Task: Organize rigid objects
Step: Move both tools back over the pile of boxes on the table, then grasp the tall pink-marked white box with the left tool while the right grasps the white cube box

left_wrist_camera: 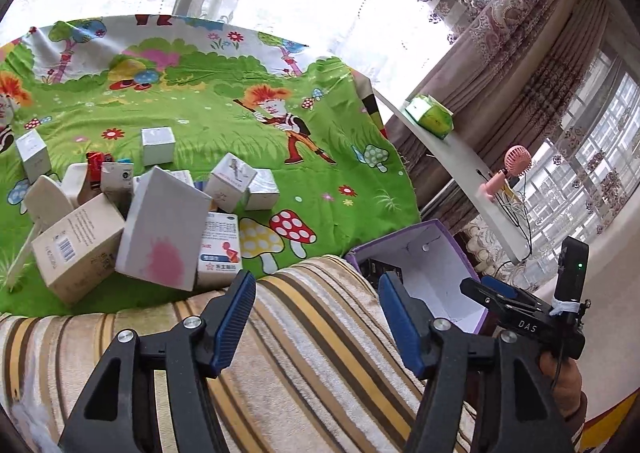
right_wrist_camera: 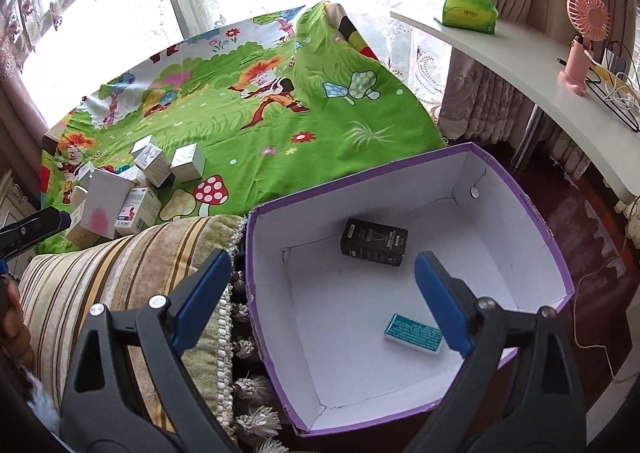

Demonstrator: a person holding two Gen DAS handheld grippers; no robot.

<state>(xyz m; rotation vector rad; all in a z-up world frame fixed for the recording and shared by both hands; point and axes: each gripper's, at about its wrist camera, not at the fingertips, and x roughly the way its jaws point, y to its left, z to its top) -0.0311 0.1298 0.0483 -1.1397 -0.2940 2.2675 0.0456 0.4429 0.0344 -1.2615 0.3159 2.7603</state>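
A purple cardboard box with a white inside (right_wrist_camera: 400, 301) sits open beside a brown-and-gold striped plush cushion (right_wrist_camera: 132, 265), its near-left wall close against the cushion's tasselled edge. Two things lie on the box's floor: a black rectangular carton (right_wrist_camera: 374, 242) towards the far side and a small teal-topped flat packet (right_wrist_camera: 414, 338) nearer the front right, the two well apart.

The right gripper (right_wrist_camera: 320, 301) hangs above the box with its blue-padded jaws spread wide and nothing between them; one finger stands over the cushion's edge, the other over the box's inside, just above the teal packet. The left gripper (left_wrist_camera: 316, 319) hovers over the striped cushion, its jaws also parted and empty.

Beyond the cushion, a bright green cartoon-printed cloth (left_wrist_camera: 224, 109) with mushrooms and flowers covers a flat surface. On its near-left part lies a jumbled heap of small cartons (left_wrist_camera: 132, 213): a large white box with a pink blotch (left_wrist_camera: 162, 229) leaning on its neighbours, a beige carton with a barcode (left_wrist_camera: 78, 249) just beside it, a white-and-red medicine carton (left_wrist_camera: 220, 249) in front, and several small white cubes behind. A red item among them is too hidden to identify.

To the right, a curved white worktop (right_wrist_camera: 520, 53) carries a green tissue pack (right_wrist_camera: 470, 11) and a pink handheld fan (right_wrist_camera: 584, 41), with cables beside the fan.
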